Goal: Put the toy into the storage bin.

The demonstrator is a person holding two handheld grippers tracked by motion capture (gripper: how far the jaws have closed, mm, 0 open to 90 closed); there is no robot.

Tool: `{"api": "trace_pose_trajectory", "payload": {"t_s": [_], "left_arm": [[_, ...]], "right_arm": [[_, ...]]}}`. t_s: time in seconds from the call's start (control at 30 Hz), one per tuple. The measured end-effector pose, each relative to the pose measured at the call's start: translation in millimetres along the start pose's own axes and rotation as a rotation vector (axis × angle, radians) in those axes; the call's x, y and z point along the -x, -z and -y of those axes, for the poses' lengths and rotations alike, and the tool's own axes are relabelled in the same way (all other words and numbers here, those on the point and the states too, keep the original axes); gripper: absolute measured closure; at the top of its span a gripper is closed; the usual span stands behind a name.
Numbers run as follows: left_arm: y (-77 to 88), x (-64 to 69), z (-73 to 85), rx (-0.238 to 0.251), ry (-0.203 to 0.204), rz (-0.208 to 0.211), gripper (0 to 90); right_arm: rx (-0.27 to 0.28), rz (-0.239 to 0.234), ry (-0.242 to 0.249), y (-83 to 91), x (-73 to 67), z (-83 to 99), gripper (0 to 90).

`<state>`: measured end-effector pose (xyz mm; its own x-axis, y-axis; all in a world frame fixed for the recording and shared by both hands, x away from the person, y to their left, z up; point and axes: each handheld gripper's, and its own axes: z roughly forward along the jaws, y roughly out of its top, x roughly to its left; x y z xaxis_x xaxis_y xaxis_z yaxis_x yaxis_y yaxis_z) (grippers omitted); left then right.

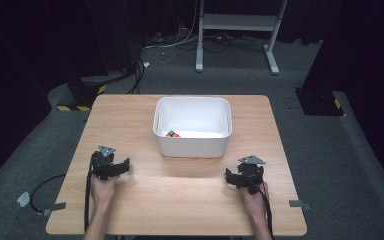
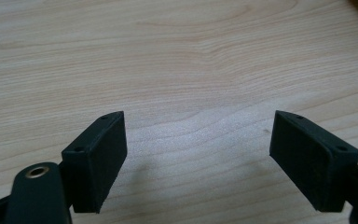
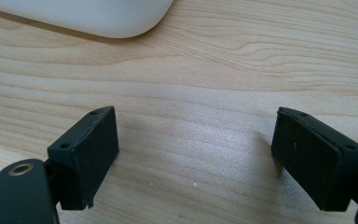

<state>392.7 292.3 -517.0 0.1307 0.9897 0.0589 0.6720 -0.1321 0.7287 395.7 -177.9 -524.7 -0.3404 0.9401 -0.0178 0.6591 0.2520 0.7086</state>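
Dark grey carpet is seen around a pale wooden counter [image 1: 130, 115], with cables and a white metal stand [image 1: 237, 22] on the floor beyond its far edge. A white bin [image 1: 192, 147] is set near the middle of the counter, closer to the far edge; a small red and green thing [image 1: 172, 134] is seen inside it, at the near left corner of its floor, too small to be identified. The left tool [image 1: 115, 167] is held over the counter near the left edge, well apart from the bin. Its pads [image 2: 100, 161] are spread, with bare wood between them. The right tool [image 1: 240, 177] is held near the right edge, toward the near side. Its pads [image 3: 88, 154] are likewise spread over bare wood, nothing being pinched. In the right gripper view a rounded corner of the bin [image 3: 98, 18] is seen just ahead.
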Motion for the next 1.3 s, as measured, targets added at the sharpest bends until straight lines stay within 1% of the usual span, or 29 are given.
{"api": "trace_pose_trajectory", "payload": {"t_s": [0.07, 0.17, 0.23, 0.37, 0.47, 0.57, 0.67, 0.7, 0.73, 0.77, 0.8, 0.87, 1.0, 1.3], "left_arm": [[-2.1, 0.2, -0.5, -0.011, -0.011, -0.007, 19.3], [-3.2, -0.1, -0.8, -0.017, -0.015, -0.011, 19.4], [-4.7, -1.0, -1.1, -0.021, 0.001, -0.002, 19.2], [-7.1, -0.5, -1.6, -0.03, 0.001, 0.0, 18.8], [-9.8, 0.2, -3.4, -0.042, -0.014, -0.001, 17.9], [-10.7, -0.9, -3.6, -0.04, -0.012, 0.001, 17.4], [-12.3, -4.4, -2.2, -0.035, 0.011, 0.018, 16.3], [-13.6, -8.0, 1.0, -0.018, 0.039, 0.033, 15.4], [-13.6, -8.0, 1.0, -0.018, 0.039, 0.033, 14.6], [-14.1, -8.1, 2.9, 0.0, 0.046, 0.035, 14.6], [-13.7, -7.7, 2.9, -0.001, 0.042, 0.031, 14.8], [-14.0, -8.1, 2.9, 0.002, 0.047, 0.036, 14.9], [-14.0, -7.6, 2.7, -0.001, 0.048, 0.029, 15.0], [-14.0, -8.1, 2.8, -0.002, 0.049, 0.032, 15.1]], "right_arm": [[0.0, 0.0, 0.002, 0.0, 0.1, 0.0, 14.7], [0.001, 0.0, 0.002, -0.1, 0.1, 0.0, 14.7], [0.001, 0.0, 0.002, -0.1, 0.2, 0.0, 14.7], [0.001, 0.0, 0.002, 0.0, 0.2, 0.0, 14.7], [0.001, 0.0, 0.002, 0.0, 0.2, 0.0, 14.7], [0.001, 0.0, 0.002, -0.1, 0.2, 0.0, 14.7], [0.0, 0.0, 0.0, 0.0, 0.0, 0.0, 14.7], [0.001, 0.0, 0.002, -0.1, 0.2, 0.0, 14.7], [0.001, 0.0, 0.002, 0.0, 0.2, 0.0, 14.7], [0.001, 0.0, 0.002, 0.0, 0.2, 0.0, 14.7], [0.001, 0.0, 0.002, -0.1, 0.1, 0.0, 14.7], [0.001, 0.0, 0.002, -0.1, 0.2, 0.0, 14.7], [0.001, -0.002, 0.004, -0.2, 0.3, -0.1, 14.6], [0.001, -0.002, 0.004, -0.2, 0.2, -0.1, 14.6]]}}
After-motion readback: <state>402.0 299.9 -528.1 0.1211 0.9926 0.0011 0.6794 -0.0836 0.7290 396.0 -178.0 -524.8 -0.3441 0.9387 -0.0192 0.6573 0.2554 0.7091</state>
